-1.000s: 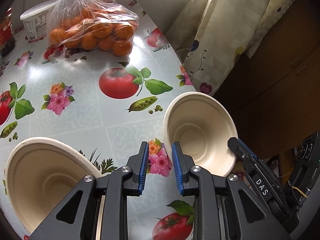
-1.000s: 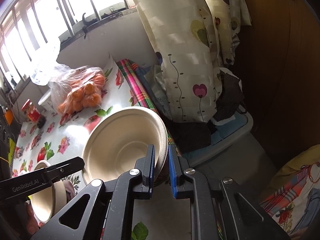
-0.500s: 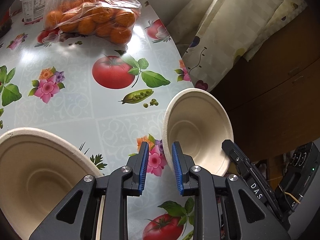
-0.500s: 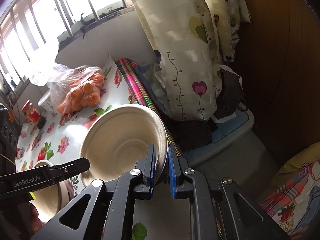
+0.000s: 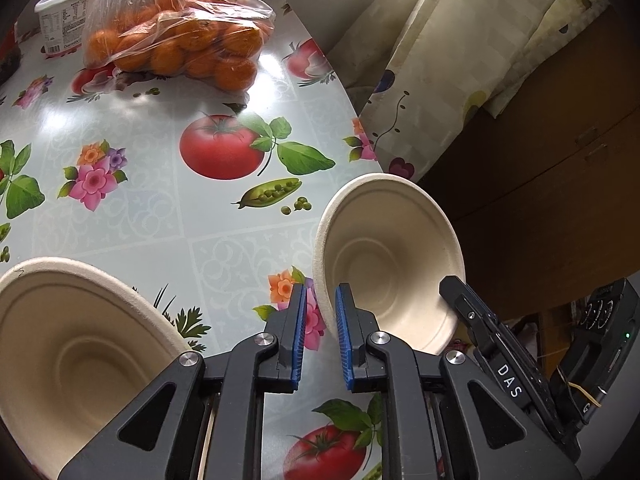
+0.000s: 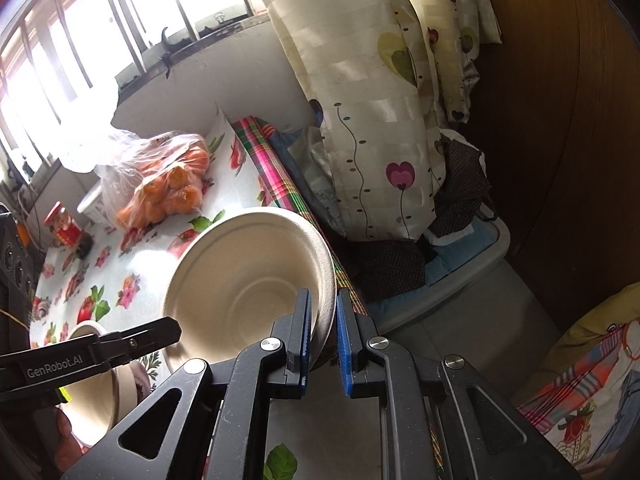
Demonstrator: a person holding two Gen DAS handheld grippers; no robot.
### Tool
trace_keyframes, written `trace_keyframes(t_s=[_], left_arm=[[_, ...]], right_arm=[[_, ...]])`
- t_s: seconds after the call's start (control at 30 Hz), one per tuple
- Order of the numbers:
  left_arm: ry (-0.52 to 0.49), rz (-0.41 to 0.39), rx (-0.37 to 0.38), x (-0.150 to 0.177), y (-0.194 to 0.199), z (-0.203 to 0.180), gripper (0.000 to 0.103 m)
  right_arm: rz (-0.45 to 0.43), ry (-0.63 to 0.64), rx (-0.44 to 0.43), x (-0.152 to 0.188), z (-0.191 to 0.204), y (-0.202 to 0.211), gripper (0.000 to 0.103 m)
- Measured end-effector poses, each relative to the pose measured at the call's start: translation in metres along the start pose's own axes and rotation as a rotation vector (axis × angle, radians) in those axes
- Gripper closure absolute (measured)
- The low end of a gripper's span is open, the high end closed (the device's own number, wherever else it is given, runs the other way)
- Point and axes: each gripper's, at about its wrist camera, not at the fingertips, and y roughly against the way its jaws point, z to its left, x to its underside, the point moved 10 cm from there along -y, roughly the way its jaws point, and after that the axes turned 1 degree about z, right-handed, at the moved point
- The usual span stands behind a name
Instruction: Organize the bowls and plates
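Right hand-held gripper (image 6: 322, 336): clenched on rim of moulded-fibre bowl (image 6: 248, 280), bowl held tilted above right edge of surface (image 5: 132, 216). Left hand-held gripper (image 5: 320, 336): jaws just closing, nothing seen gripped; held bowl's rim seen between pads, contact cannot be told. Second fibre bowl (image 5: 68, 344) set near front-left of surface. Bag of oranges (image 5: 176, 36) kept at far edge. Bowls judged light, fairly stiff, matte, crushable; rim judged best hold.
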Motion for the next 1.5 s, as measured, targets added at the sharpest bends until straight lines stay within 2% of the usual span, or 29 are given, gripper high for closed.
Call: trace_keyframes(t_s=[0.07, 0.97, 1.5], left_arm=[[-0.001, 0.003, 0.001, 0.0, -0.001, 0.0, 0.092], [-0.023, -0.03, -0.027, 0.0, 0.015, -0.002, 0.093], [-0.059, -0.084, -0.048, 0.007, 0.045, -0.002, 0.093]], right_arm=[[0.001, 0.0, -0.002, 0.0, 0.0, 0.0, 0.091], [-0.008, -0.004, -0.016, 0.001, 0.007, 0.008, 0.091], [-0.046, 0.01, -0.036, 0.007, 0.026, 0.036, 0.091]])
